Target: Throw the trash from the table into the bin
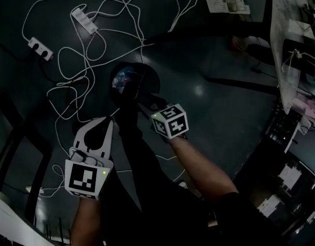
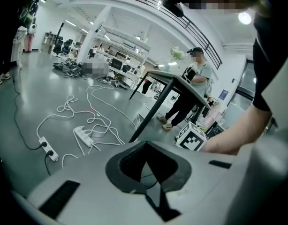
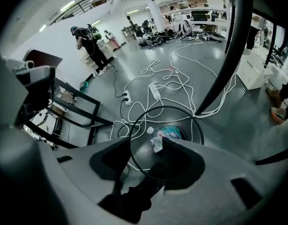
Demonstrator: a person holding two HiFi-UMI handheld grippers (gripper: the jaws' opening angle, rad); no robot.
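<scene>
Grey floor point(image 1: 224, 101) strewn with white cables point(image 1: 85, 60) — round wire bin point(image 3: 193, 118) stands on it | trash point(image 3: 173, 134) lies inside the bin | right gripper point(image 3: 147, 142) above the bin, jaws spread, a pale scrap point(image 3: 156, 144) showing in the gap, not pinched | left gripper point(image 2: 144, 143) beside it — jaws pressed together, empty

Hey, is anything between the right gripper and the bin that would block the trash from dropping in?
Nothing visible does. The right gripper hangs over the bin, jaws apart, and a small wrapper shows just past its tips, within the open rim. No lid; other trash lies inside.
</scene>
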